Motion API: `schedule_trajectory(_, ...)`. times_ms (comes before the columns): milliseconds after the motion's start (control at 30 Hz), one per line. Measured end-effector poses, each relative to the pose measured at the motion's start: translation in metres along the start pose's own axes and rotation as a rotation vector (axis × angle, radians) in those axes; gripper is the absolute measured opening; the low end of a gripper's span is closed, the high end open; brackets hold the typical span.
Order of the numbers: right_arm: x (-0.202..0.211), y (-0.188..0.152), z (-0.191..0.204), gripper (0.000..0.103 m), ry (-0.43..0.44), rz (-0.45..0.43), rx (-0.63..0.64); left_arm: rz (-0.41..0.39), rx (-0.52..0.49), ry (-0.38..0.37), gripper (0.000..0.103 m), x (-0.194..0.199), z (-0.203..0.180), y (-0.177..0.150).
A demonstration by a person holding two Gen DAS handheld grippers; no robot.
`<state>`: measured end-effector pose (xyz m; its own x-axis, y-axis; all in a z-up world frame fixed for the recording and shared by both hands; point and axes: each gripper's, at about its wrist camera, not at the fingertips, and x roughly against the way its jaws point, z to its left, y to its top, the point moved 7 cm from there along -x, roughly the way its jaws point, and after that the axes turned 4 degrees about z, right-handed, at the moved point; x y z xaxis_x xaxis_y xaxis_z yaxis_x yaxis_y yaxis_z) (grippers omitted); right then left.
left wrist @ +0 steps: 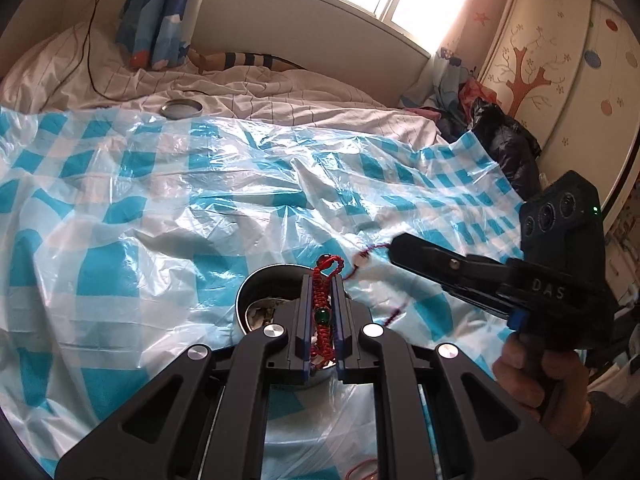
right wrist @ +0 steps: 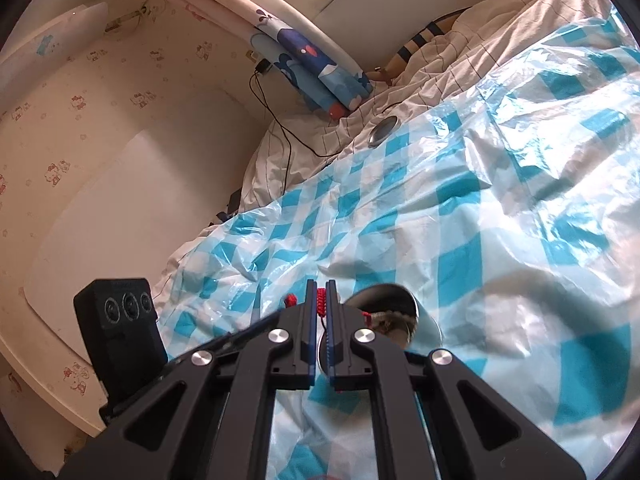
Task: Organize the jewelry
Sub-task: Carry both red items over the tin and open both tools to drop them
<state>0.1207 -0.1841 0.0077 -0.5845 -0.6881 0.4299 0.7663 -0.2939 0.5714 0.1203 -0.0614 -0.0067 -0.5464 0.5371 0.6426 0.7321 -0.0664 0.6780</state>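
My left gripper (left wrist: 321, 280) is shut on a red braided bracelet (left wrist: 322, 300) with a green bead, held over a round metal tin (left wrist: 256, 300) with jewelry inside. A thin red cord (left wrist: 372, 250) with a pale bead runs from the bracelet to my right gripper (left wrist: 394, 250), which comes in from the right. In the right wrist view my right gripper (right wrist: 321, 286) is shut on the red cord (right wrist: 321, 300); the tin (right wrist: 394, 308) lies just right of its fingers.
A blue-and-white checkered plastic sheet (left wrist: 180, 200) covers the bed. The tin's lid (left wrist: 182, 109) lies at the sheet's far edge on the white bedding. A black cable (left wrist: 90, 60) trails over the pillow. A black bag (left wrist: 508, 148) and a wardrobe stand to the right.
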Motion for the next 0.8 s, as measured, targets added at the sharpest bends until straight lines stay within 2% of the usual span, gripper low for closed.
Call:
schedule_trajectory(100,-0.014,0.004,-0.003,0.005,-0.03,0.003,0.009,0.039,0.024,-0.006,0.01,-0.017,0.007,0.0)
schedule_trajectory(167,-0.025,0.003,-0.007,0.005,-0.072,0.023,0.02,0.126,0.029,0.044,0.02,-0.04,0.015,-0.008)
schedule_trajectory(200,-0.032,0.001,-0.01,0.005,-0.099,0.037,0.028,0.143,0.031,0.054,0.021,-0.045,0.018,-0.012)
schedule_trajectory(233,-0.037,-0.001,-0.013,0.005,-0.125,0.048,0.037,0.149,0.037,0.058,0.027,-0.047,0.019,-0.014)
schedule_trajectory(267,-0.043,-0.004,-0.016,0.005,-0.153,0.062,0.048,0.152,0.044,0.064,0.034,-0.047,0.022,-0.016)
schedule_trajectory(300,-0.047,-0.006,-0.018,0.005,-0.165,0.07,0.053,0.147,0.044,0.068,0.037,-0.045,0.022,-0.015)
schedule_trajectory(367,-0.053,-0.009,-0.021,0.005,-0.192,0.09,0.067,0.119,0.039,0.086,0.052,-0.035,0.023,-0.011)
schedule_trajectory(433,-0.061,-0.015,-0.021,0.005,-0.203,0.118,0.091,0.097,0.043,0.131,0.059,-0.025,0.029,-0.007)
schedule_trajectory(600,-0.083,-0.035,-0.02,0.007,-0.303,0.23,0.193,0.079,0.096,0.229,0.062,0.005,0.054,-0.009)
schedule_trajectory(633,-0.084,-0.036,-0.017,0.012,-0.31,0.238,0.214,0.077,0.11,0.233,0.063,0.01,0.057,-0.01)
schedule_trajectory(667,-0.083,-0.038,-0.012,0.038,-0.306,0.239,0.238,0.075,0.123,0.236,0.063,0.014,0.061,-0.012)
schedule_trajectory(700,-0.078,-0.036,-0.004,0.069,-0.312,0.212,0.264,0.075,0.129,0.243,0.063,0.019,0.064,-0.013)
schedule_trajectory(733,-0.073,-0.034,0.002,0.077,-0.319,0.177,0.283,0.073,0.125,0.25,0.063,0.023,0.064,-0.014)
schedule_trajectory(800,-0.057,-0.03,0.014,0.079,-0.346,0.136,0.329,0.067,0.102,0.261,0.065,0.033,0.06,-0.02)
